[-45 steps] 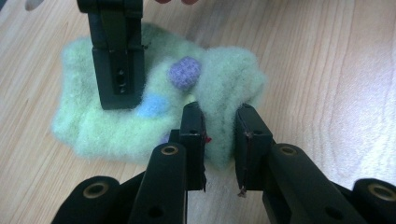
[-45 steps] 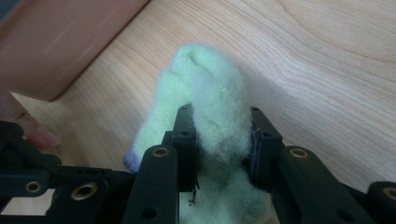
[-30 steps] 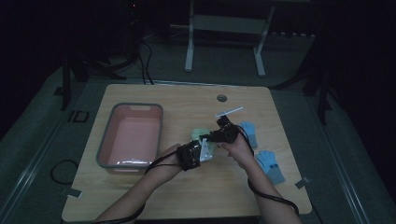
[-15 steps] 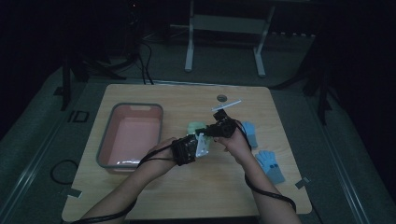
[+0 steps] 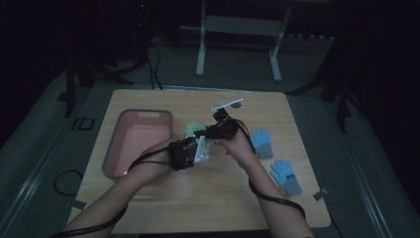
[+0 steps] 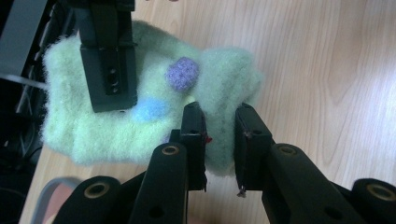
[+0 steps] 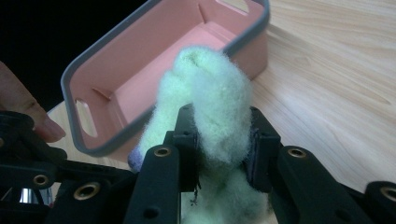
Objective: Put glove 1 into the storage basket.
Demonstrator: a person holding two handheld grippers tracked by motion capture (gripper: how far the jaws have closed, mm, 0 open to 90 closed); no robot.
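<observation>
A fuzzy pale-green knit piece [image 6: 140, 121] with a purple dot [image 6: 183, 73] and a blue dot [image 6: 149, 108] is held between both grippers over the wooden table [image 5: 223, 198]. My left gripper [image 6: 220, 114] is shut on a fold at one end of it. My right gripper [image 7: 220, 116] is shut on a bunched end of it, and one of its fingers [image 6: 108, 65] shows at the far side in the left gripper view. In the high view the green piece [image 5: 192, 130] sits just right of the pink bin [image 5: 111, 163], with the left gripper [image 5: 190, 145] and right gripper [image 5: 205, 133] close together.
The pink bin [image 7: 93, 56] with a grey rim lies right behind the green piece and looks empty. Two blue gloves [image 5: 261, 143] [image 5: 286, 176] lie on the table's right side. A white strip [image 5: 227, 103] rests near the far edge.
Both grippers, still holding the green piece, have moved left and away from the person, closer to the pink bin.
</observation>
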